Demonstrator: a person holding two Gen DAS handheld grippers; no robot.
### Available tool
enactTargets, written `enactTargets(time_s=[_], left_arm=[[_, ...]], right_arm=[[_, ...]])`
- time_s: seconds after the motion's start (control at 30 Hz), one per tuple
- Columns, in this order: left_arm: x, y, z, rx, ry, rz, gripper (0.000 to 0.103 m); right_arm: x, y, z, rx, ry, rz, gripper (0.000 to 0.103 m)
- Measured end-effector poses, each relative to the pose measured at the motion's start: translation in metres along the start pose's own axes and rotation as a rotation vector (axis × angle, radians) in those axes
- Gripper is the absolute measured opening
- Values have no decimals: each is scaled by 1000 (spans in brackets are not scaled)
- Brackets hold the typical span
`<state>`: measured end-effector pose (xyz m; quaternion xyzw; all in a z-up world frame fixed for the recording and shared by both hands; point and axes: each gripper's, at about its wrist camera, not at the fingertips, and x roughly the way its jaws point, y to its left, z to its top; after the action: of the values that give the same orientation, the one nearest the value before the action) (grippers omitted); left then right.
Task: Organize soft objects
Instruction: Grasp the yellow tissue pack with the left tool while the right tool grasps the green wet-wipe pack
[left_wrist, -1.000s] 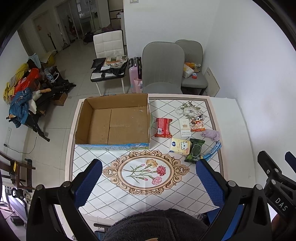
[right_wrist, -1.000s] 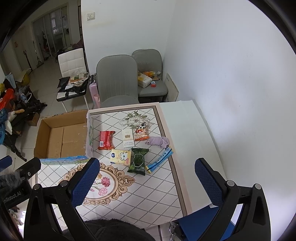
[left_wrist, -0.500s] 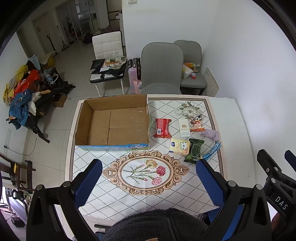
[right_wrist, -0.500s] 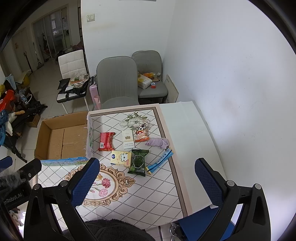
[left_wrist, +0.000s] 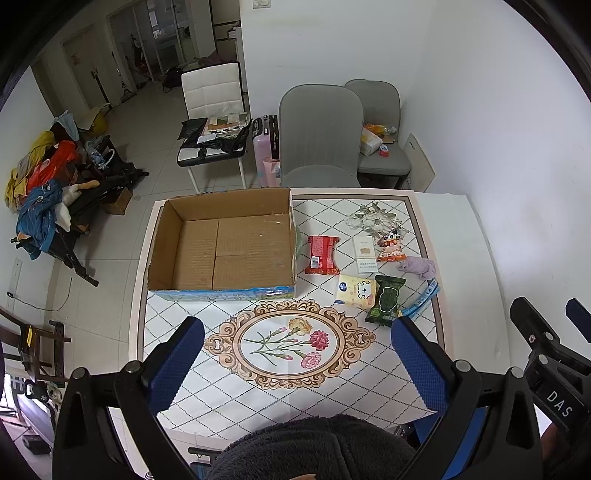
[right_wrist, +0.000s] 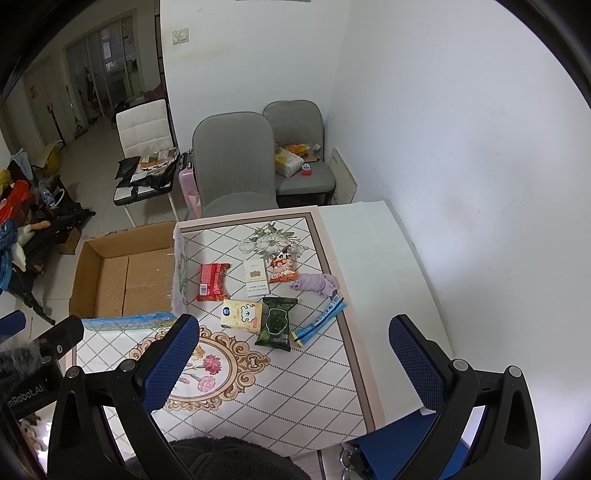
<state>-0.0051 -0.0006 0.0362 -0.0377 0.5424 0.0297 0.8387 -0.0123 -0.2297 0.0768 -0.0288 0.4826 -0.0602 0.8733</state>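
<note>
On the worktop (left_wrist: 458, 236), covered by a diamond-patterned cloth with a flower medallion, an open cardboard box (left_wrist: 225, 245) is seen on the left side, with nothing in it. Right of the box, apart from its wall, a red packet (left_wrist: 322, 254) lies flat. Further right a white pack (left_wrist: 365, 254) and a cartoon snack bag (left_wrist: 390, 246) are set side by side, and a crumpled purple cloth (left_wrist: 419, 266) is found just beside the snack bag, toward the worktop's right border. Nearer the camera a yellow tissue pack (left_wrist: 356, 291) and a green wipes pack (left_wrist: 386, 301) lie touching or nearly so (the gap cannot be judged), with a blue strip (left_wrist: 421, 300) angled at the green pack's right. The left gripper (left_wrist: 295, 358) is held above the near part of the worktop with its blue-padded fingers spread wide and nothing between them. The right gripper (right_wrist: 291, 358) is likewise held wide apart and empty, over the near right portion of the worktop; the same cluster of items is seen ahead of it in its own view, the purple cloth (right_wrist: 314, 284) among them. Two grey chairs (left_wrist: 319, 136) are placed beyond the far edge of the worktop.
</note>
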Motion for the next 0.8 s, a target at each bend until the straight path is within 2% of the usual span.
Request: enactTargets(time_s=[0.13, 0.23, 0.3, 0.4, 0.5, 0.6, 0.73, 0.8], left_arm=[[10, -8, 0, 3, 17, -16, 103], [39, -18, 6, 13, 30, -3, 103], [68, -27, 12, 25, 64, 13, 103], [131, -43, 21, 38, 163, 10, 103], [184, -56, 25, 46, 244, 10, 103], [232, -72, 28, 75, 317, 36, 103], [274, -89, 35, 115, 362, 88, 103], [293, -97, 41, 143, 385, 118, 103]], right_arm=[[13, -6, 1, 21, 21, 15, 103], [52, -24, 3, 79, 104, 53, 103], [93, -41, -1, 138, 194, 76, 103], [168, -64, -12, 233, 328, 119, 103], [238, -69, -27, 256, 426, 139, 103], [311, -56, -41, 252, 512, 161, 103], [396, -30, -56, 228, 616, 185, 93], [424, -17, -63, 218, 652, 193, 88]])
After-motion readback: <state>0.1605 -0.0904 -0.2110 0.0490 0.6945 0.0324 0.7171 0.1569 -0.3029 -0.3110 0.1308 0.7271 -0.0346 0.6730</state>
